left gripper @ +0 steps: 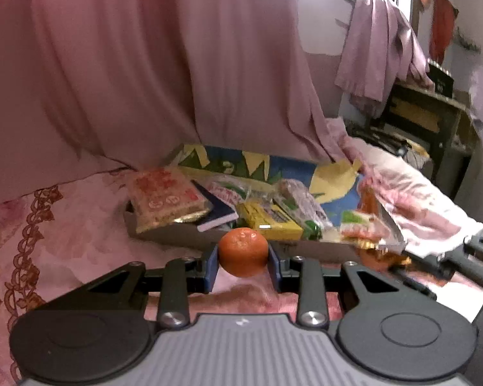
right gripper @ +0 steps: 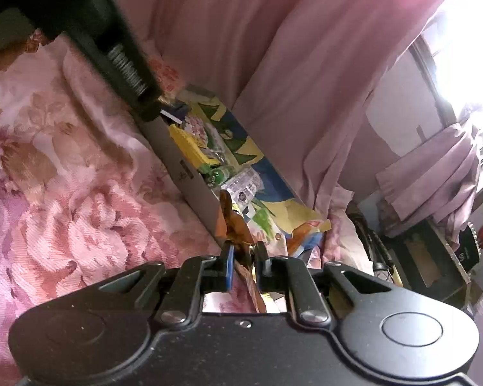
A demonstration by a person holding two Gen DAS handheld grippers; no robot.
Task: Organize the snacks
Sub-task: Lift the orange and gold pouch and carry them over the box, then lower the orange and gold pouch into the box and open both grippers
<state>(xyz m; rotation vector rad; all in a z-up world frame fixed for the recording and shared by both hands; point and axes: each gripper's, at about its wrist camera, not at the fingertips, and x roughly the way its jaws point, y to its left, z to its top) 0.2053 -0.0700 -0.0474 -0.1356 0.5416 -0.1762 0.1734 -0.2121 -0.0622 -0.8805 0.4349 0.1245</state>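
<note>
Gripping orange (left gripper: pixel 243 251), left tongs (left gripper: pixel 243 265) level, facing tray (left gripper: pixel 177 238)

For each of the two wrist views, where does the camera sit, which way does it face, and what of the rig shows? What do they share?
Left wrist: sits behind the left gripper, looks forward across the floral bedspread at the snack box; its fingers clamp an orange, and the other gripper shows at right.
Right wrist: sits behind the right gripper, tilted, looks along the box's grey wall; its fingers pinch an orange-brown wrapper, and the left gripper's body crosses the upper left.
Shared: box, yellow packet, bedspread, pink curtain.
</note>
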